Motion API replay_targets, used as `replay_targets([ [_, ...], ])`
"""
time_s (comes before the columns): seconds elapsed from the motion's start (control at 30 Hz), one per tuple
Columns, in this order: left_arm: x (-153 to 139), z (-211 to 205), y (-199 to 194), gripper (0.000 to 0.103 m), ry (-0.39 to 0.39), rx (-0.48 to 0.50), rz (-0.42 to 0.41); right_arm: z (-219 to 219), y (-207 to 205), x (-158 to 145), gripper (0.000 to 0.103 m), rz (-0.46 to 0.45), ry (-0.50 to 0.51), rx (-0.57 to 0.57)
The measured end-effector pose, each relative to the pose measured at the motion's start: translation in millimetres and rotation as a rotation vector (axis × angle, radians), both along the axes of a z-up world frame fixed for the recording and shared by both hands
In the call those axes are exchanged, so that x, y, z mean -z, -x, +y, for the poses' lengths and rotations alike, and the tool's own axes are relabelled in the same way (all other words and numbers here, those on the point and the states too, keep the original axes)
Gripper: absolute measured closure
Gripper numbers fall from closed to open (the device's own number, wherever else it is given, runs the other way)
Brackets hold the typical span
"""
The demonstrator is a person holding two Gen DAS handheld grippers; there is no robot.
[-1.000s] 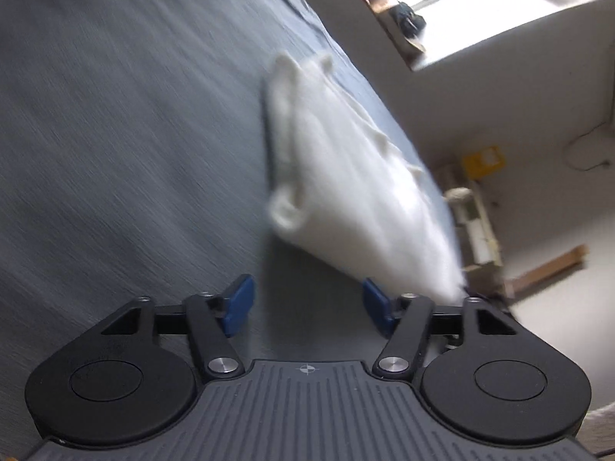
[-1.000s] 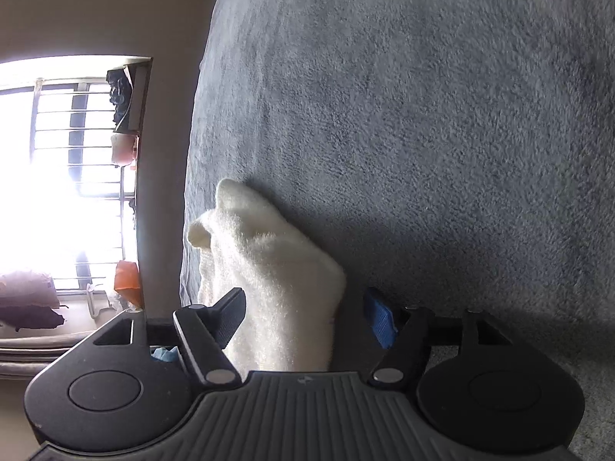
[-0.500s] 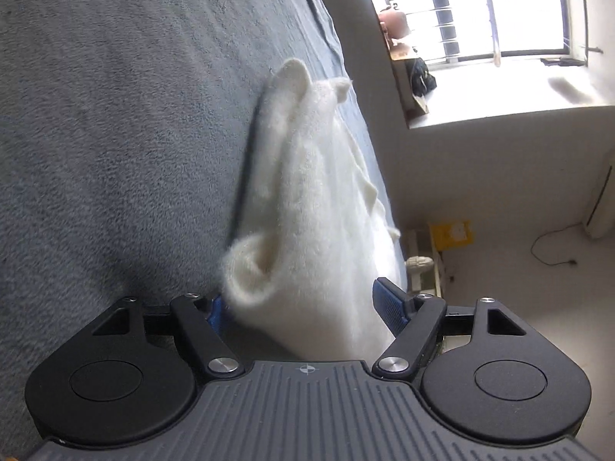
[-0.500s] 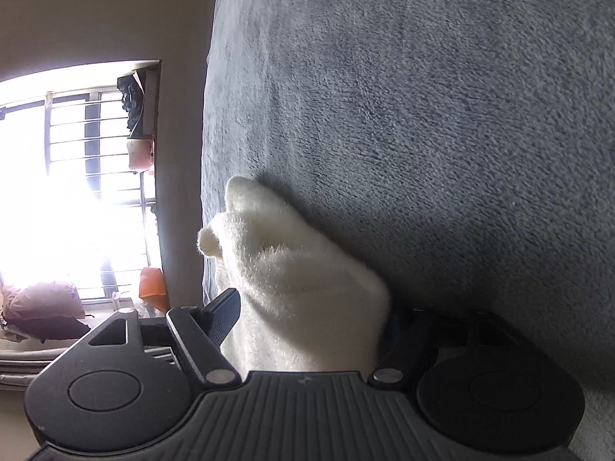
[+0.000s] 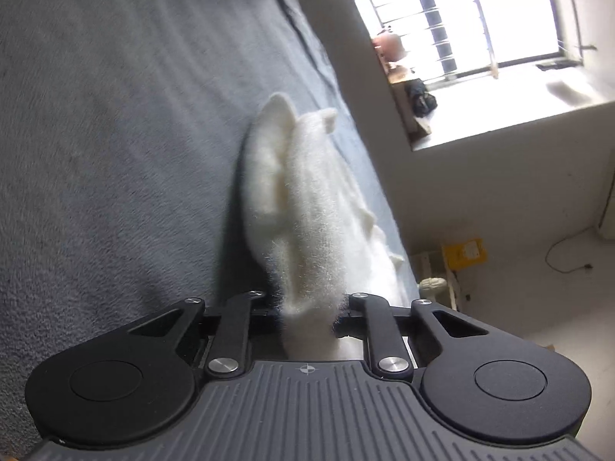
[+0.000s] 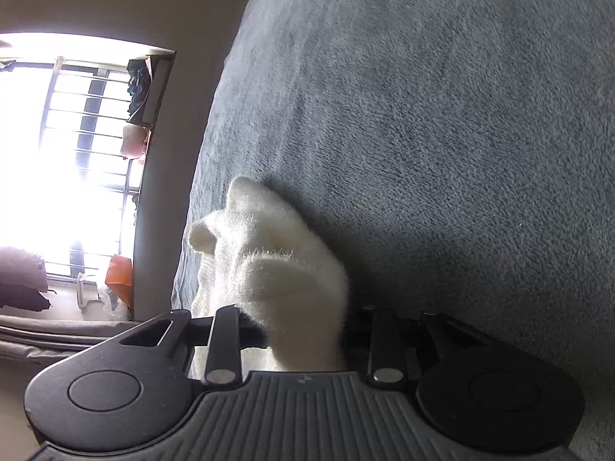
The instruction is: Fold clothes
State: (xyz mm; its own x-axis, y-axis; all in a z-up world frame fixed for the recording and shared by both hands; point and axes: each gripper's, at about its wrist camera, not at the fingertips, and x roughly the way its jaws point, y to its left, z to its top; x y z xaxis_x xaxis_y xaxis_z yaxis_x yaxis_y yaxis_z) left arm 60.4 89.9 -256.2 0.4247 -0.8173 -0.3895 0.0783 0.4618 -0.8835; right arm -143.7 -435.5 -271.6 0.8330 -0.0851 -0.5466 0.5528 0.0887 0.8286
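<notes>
I am at the grasping step of a fold: both of my tools have just been closing, and each now has white fleece bunched between its jaws. My left gripper (image 5: 307,317) pinches a gathered end of the white fluffy garment (image 5: 303,199), the jaws drawn in tight on the pile, with the rest of the cloth running straight ahead of the tool and a little to its right, along the edge of the grey blanket (image 5: 115,134) that covers the bed. My right gripper (image 6: 305,336) pinches another bunched part of the same garment (image 6: 269,265); ahead of this tool the cloth rises in a soft lump with two small pointed tips at its far end, and the grey blanket (image 6: 442,134) spreads ahead and to the right

So the garment lies on the blanket near the bed's edge, held at two places, its body between and ahead of my tools. Whether I hold true corners or just handfuls I cannot tell, as the fleece hides the pads

As I judge it, the next move calls for lifting both holds together, keeping the edge taut between them, then carrying it over the rest of the cloth and laying it down square. The pile is thick and springy, so a shallow pinch could slip

A window (image 5: 480,19) stands off to the right of my left tool. I can read no brand, label or writing anywhere; a yellow box (image 5: 465,251) on the floor carries a mark too small to make out
</notes>
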Motion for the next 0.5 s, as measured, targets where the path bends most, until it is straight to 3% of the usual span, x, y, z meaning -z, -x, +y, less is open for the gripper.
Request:
replay_targets([
  [0.23,-7.7,4.1,6.2,0.089,0.018,0.001,-0.027,12.8,7.1,-32.8,0.077,-0.029,0.083,-0.048],
  [0.5,-21.7,24.3,36.5,0.089,-0.017,0.070,-0.076,34.5,56.2,-38.4,0.077,-0.012,0.038,-0.076],
])
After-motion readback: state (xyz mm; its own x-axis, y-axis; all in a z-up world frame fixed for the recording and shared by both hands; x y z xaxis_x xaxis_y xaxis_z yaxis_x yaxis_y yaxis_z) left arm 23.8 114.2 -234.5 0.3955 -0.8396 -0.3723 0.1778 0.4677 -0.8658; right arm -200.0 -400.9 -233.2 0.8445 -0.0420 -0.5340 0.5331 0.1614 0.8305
